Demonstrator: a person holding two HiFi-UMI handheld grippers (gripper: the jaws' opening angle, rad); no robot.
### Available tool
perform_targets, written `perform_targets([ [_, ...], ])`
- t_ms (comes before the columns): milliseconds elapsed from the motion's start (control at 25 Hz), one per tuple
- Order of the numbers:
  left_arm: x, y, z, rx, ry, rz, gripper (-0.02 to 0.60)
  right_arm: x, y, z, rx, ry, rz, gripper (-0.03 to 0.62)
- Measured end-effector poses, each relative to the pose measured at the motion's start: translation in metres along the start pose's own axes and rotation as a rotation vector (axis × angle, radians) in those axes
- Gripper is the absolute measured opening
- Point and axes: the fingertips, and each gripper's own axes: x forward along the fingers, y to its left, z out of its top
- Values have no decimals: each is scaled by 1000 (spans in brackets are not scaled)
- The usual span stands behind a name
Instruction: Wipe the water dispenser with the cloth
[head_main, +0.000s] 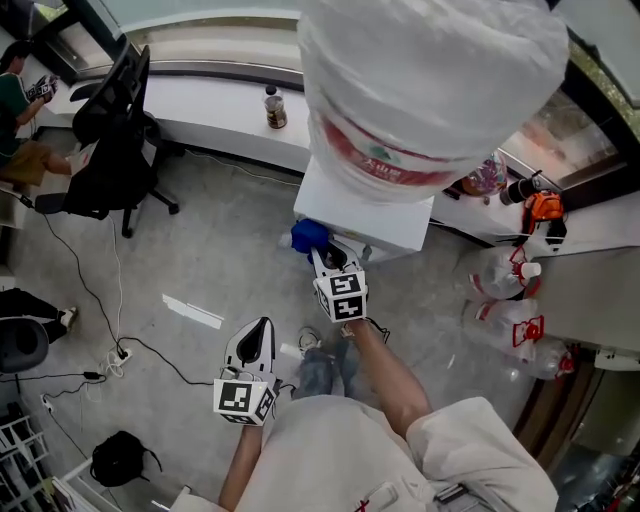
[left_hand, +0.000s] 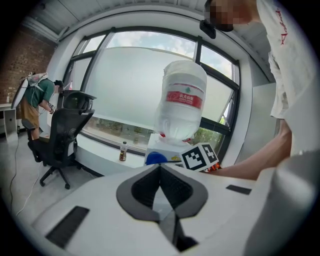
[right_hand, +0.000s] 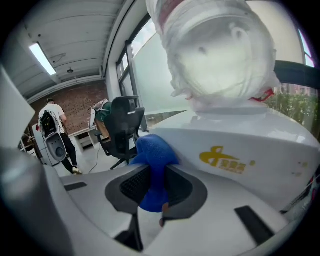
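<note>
The white water dispenser (head_main: 372, 215) stands ahead of me, with a big plastic-wrapped bottle (head_main: 430, 80) upside down on top. My right gripper (head_main: 326, 256) is shut on a blue cloth (head_main: 309, 235) at the dispenser's lower front left corner. In the right gripper view the cloth (right_hand: 151, 152) bulges out between the jaws of that gripper (right_hand: 152, 175), beside the dispenser's (right_hand: 240, 150) white face with a yellow logo. My left gripper (head_main: 262, 326) hangs lower left over the floor, apart from the dispenser, shut with nothing in it (left_hand: 160, 169). The dispenser (left_hand: 161, 148) and bottle (left_hand: 182, 107) show beyond it.
A black office chair (head_main: 112, 140) stands at the left, with a seated person (head_main: 16, 110) beyond it. A small brown bottle (head_main: 274, 107) sits on the window ledge. Several empty water jugs (head_main: 510, 300) lie at the right. Cables (head_main: 110, 350) and a black bag (head_main: 120, 456) lie on the floor.
</note>
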Motion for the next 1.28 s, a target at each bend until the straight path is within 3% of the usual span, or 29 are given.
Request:
perform_targets([
  [600,79,-82,10,93,2,-241,11,-129,-145,-54,115,17,-325,81],
  [880,97,-94,12,101,-6,-264,11,-169,-185,-64,138,18,-420,81],
  [1280,87,-90,4,81,-4,-249,11,-184,-177,-81,169,45,-441,81],
])
